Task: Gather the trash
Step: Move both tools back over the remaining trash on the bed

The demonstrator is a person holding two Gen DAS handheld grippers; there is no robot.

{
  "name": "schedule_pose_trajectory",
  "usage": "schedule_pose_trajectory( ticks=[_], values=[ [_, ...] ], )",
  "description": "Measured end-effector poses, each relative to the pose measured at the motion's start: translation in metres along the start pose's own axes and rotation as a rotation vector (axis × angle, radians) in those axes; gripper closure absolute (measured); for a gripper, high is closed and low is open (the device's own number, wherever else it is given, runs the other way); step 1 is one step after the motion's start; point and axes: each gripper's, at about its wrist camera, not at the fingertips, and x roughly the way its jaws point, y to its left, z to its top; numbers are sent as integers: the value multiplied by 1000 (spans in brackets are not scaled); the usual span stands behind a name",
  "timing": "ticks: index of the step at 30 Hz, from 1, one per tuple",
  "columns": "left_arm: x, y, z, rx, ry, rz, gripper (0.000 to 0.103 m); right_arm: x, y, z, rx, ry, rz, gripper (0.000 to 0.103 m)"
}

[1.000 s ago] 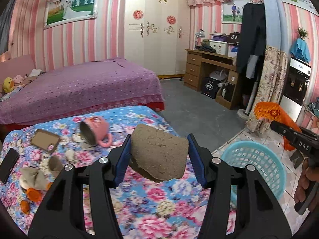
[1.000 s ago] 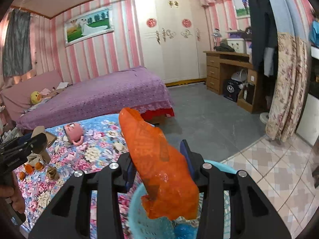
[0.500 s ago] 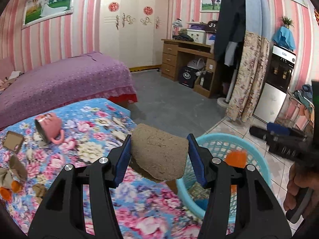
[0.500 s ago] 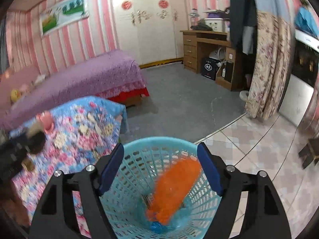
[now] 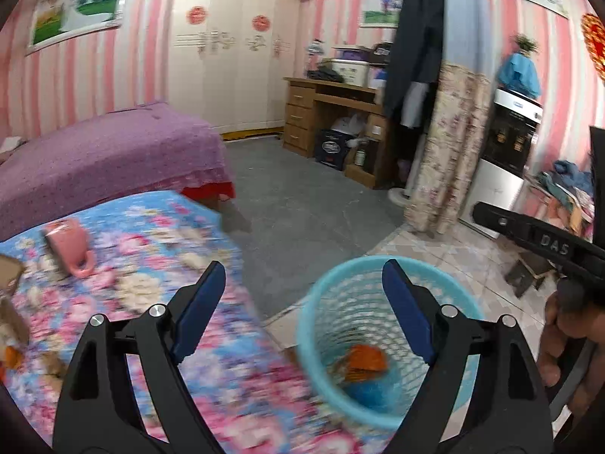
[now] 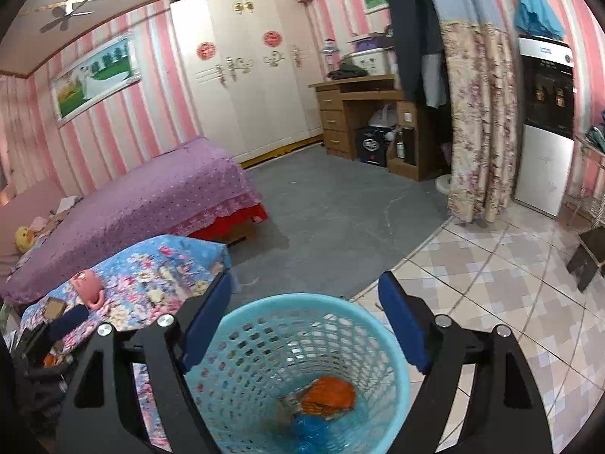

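Left tool (image 5: 298, 295): jaws opening wide, nothing between them, above the basket's edge. Right tool (image 6: 304, 302): jaws opening wide, empty, over the blue basket (image 6: 393, 370) on the tiled floor. In the basket's bottom: orange wrapper (image 6: 329, 397) on blue trash. Beside it, a flowered surface (image 5: 159, 265) bears a pink mug (image 5: 70, 242). Beyond: purple bed (image 6: 151, 196), white wardrobe (image 6: 245, 87).
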Motion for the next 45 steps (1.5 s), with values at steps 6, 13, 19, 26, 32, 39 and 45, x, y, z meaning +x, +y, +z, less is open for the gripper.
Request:
schedule_pose_trajectory(
  ticks=[6,13,19,26,32,39,45],
  values=[
    [-64,94,-15,-55,-18,187,20,3,73,-8,-103,8,118,24],
    [-145,211,-50,-159,-41,431,5,-3,205,-45,-228,57,323,17],
    [-184,277,-84,-247,-60,536,5,-23,323,-106,-418,56,427,8],
    [-210,321,-111,-349,-90,570,5,-16,376,-137,-454,100,397,5],
    [-214,335,-116,-346,-85,595,5,-7,390,-144,-400,120,389,5],
    [-222,340,-121,-333,-106,603,5,-7,404,-151,-424,117,403,4],
    [-226,336,-123,-285,-146,608,5,-11,409,-160,-495,57,388,5]
  ],
)
